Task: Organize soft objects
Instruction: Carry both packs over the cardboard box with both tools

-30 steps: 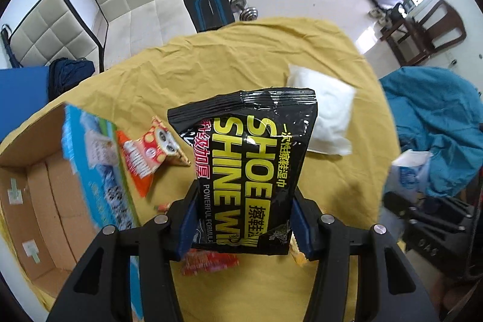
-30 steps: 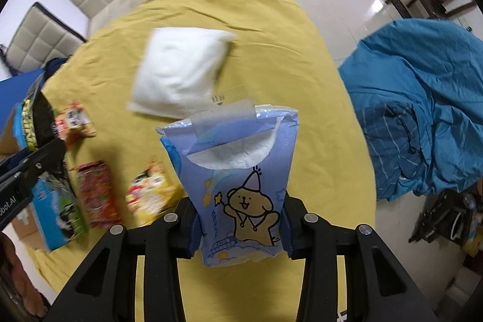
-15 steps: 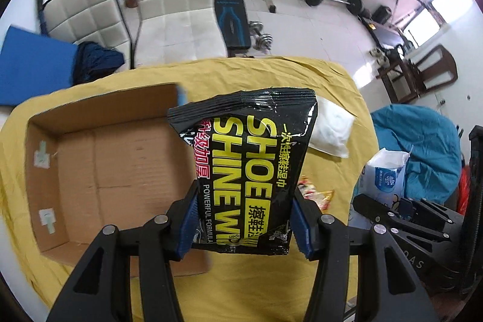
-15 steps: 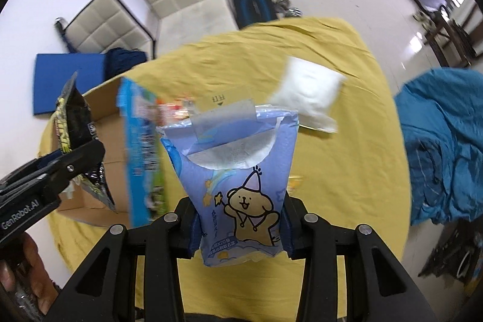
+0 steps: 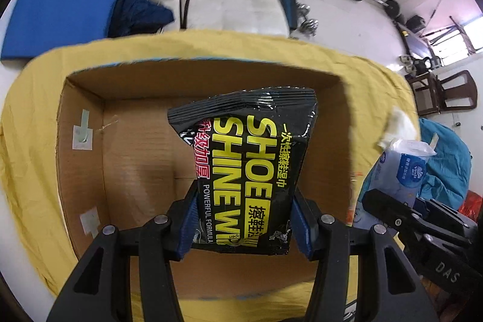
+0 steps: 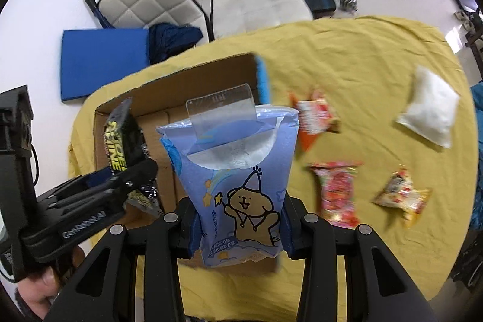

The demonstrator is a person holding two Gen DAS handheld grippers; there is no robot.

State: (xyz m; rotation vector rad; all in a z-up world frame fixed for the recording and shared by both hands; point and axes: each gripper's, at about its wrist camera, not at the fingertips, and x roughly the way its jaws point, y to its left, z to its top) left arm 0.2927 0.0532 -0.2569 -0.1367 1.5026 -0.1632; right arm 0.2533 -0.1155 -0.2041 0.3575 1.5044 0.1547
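A black wipes pack [image 5: 253, 165] is clamped in the left gripper [image 5: 244, 227] above the box [image 5: 135, 159]. A blue tissue pack [image 6: 232, 180] is clamped in the right gripper [image 6: 238, 227]. A white pouch [image 6: 428, 110] is seen at 2 o'clock on the table [image 6: 377, 50].

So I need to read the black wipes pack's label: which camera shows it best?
The left wrist view: the black wipes pack faces the camera, print legible, clamped in the left gripper. The right wrist view shows it edge-on, small, partly hidden.
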